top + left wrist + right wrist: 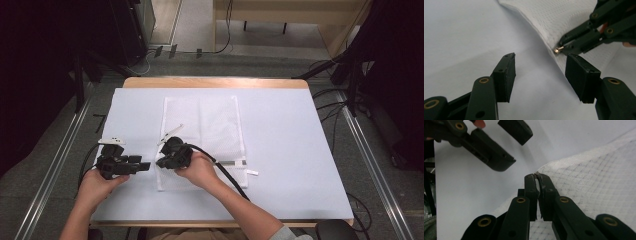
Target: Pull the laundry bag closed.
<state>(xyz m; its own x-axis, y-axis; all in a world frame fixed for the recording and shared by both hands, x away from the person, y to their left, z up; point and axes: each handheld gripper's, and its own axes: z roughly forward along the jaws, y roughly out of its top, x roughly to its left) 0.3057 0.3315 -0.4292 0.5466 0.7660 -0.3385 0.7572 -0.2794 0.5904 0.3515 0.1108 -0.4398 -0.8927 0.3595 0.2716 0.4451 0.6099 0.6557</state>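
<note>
High view showed the tabletop [280, 150] under a white cover, with a white mesh bag [210, 125] lying flat ahead of both claws. The right claw [537, 177] was clamped on the bag's left edge, lifting it slightly. The left claw [540, 72] stood wide and empty, just beside that raised edge. The thin mesh could probably slip from so narrow a pinch, or the left claw could close on the cover instead.

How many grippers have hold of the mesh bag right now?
1. The right gripper is shut on the white mesh laundry bag's left edge. The left gripper is open beside that edge, over the white table cover, holding nothing.
</note>
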